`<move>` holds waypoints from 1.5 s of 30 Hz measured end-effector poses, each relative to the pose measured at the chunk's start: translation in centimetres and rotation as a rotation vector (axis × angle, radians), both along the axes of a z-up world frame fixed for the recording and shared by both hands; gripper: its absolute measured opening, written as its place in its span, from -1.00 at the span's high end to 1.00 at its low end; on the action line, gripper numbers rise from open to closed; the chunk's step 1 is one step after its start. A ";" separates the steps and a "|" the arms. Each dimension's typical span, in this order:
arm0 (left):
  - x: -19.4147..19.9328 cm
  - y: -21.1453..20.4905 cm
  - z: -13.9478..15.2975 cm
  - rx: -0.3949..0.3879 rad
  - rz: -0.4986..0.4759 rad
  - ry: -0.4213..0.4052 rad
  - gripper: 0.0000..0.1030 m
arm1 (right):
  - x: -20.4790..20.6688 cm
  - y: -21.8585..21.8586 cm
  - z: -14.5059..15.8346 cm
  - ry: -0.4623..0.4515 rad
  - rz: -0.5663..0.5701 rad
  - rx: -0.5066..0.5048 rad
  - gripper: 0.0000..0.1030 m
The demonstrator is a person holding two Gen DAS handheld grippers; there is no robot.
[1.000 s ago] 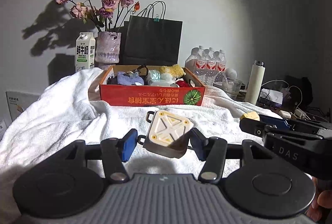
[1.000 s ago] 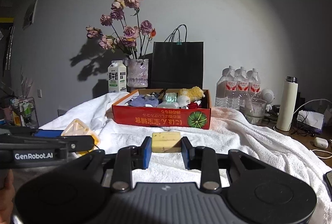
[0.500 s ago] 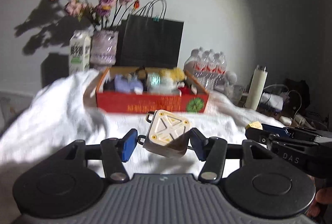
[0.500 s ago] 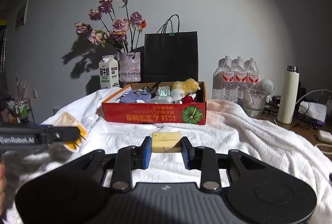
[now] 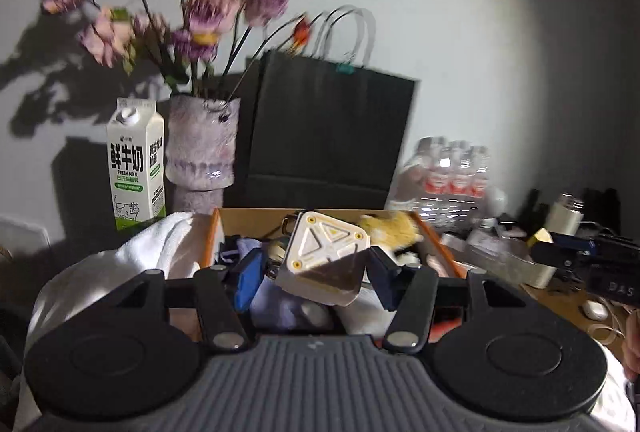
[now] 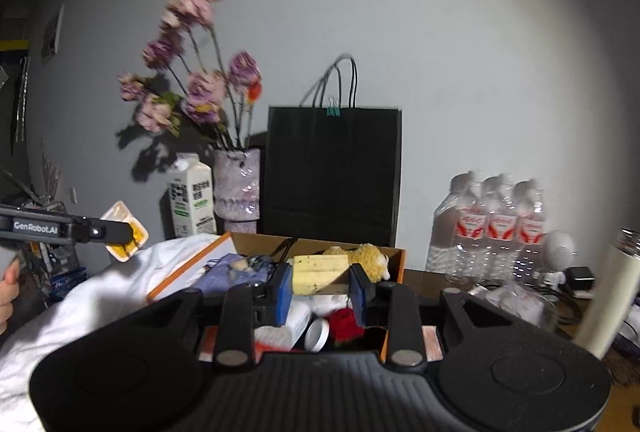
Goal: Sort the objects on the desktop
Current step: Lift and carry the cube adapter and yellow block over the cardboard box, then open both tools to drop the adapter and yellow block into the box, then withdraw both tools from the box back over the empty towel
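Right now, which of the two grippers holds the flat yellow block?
The right gripper: its blue pads clamp the flat yellow block. The left gripper holds a white square device instead.

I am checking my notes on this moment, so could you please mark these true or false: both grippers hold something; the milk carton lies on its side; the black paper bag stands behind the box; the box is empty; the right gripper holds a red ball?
1. Both grippers hold something. True: the left gripper grips a white square gadget, the right gripper a yellow block.
2. The milk carton lies on its side. False: it stands upright.
3. The black paper bag stands behind the box. True.
4. The box is empty. False: it holds several items.
5. The right gripper holds a red ball. False: the yellow block.
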State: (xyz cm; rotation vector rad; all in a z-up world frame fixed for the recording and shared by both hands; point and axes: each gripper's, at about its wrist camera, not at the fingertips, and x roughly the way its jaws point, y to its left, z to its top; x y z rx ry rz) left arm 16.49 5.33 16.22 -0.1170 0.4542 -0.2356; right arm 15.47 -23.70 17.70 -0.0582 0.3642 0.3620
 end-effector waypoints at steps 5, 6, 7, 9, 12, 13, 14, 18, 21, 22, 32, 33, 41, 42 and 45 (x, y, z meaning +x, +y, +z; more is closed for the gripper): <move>10.0 0.5 -1.7 0.005 0.080 0.137 -0.10 | 10.1 1.1 -1.4 0.153 -0.044 -0.036 0.44; 12.0 0.5 -2.2 0.010 0.084 0.169 -0.10 | 11.8 1.7 -2.1 0.182 -0.050 -0.074 0.44; 13.7 0.6 -2.7 0.008 0.099 0.190 -0.10 | 13.4 2.2 -2.8 0.209 -0.061 -0.101 0.44; 16.3 0.4 -3.7 0.015 0.127 0.225 -0.10 | 16.2 2.9 -4.2 0.270 -0.075 -0.136 0.44; 19.0 -0.7 -5.5 0.091 0.105 0.258 -0.11 | 19.0 3.7 -6.1 0.353 -0.078 -0.162 0.44; 19.6 -0.8 -6.0 0.099 0.109 0.271 -0.11 | 19.5 4.1 -6.6 0.358 -0.088 -0.195 0.44; 20.2 -0.8 -6.5 0.098 0.117 0.277 -0.12 | 20.0 4.5 -7.0 0.363 -0.094 -0.230 0.44; 21.6 -0.6 -7.6 0.105 0.132 0.289 -0.45 | 21.6 5.6 -7.6 0.372 -0.103 -0.318 0.29; 21.2 -0.3 -6.7 0.081 0.124 0.266 -0.64 | 21.8 5.5 -6.6 0.343 -0.119 -0.314 0.09; 21.0 -0.2 -6.3 0.083 0.124 0.268 -0.71 | 21.8 5.4 -6.2 0.341 -0.122 -0.305 0.03; 16.8 -0.5 -4.0 0.144 0.250 0.308 -1.00 | 18.1 6.5 -3.3 0.330 -0.164 -0.185 -0.67; 16.2 -0.6 -4.1 0.148 0.244 0.315 -1.00 | 17.7 6.6 -3.3 0.338 -0.156 -0.174 -0.67; 10.3 -2.0 -4.5 0.228 0.251 0.261 -1.00 | 13.4 7.8 -4.8 0.252 -0.201 -0.140 -0.76; 9.5 -2.1 -4.6 0.236 0.259 0.226 -1.00 | 12.6 7.7 -4.9 0.216 -0.213 -0.128 -0.76; 7.3 -1.3 -5.3 0.200 0.295 0.141 -1.00 | 9.9 7.0 -5.6 0.143 -0.272 -0.063 -0.76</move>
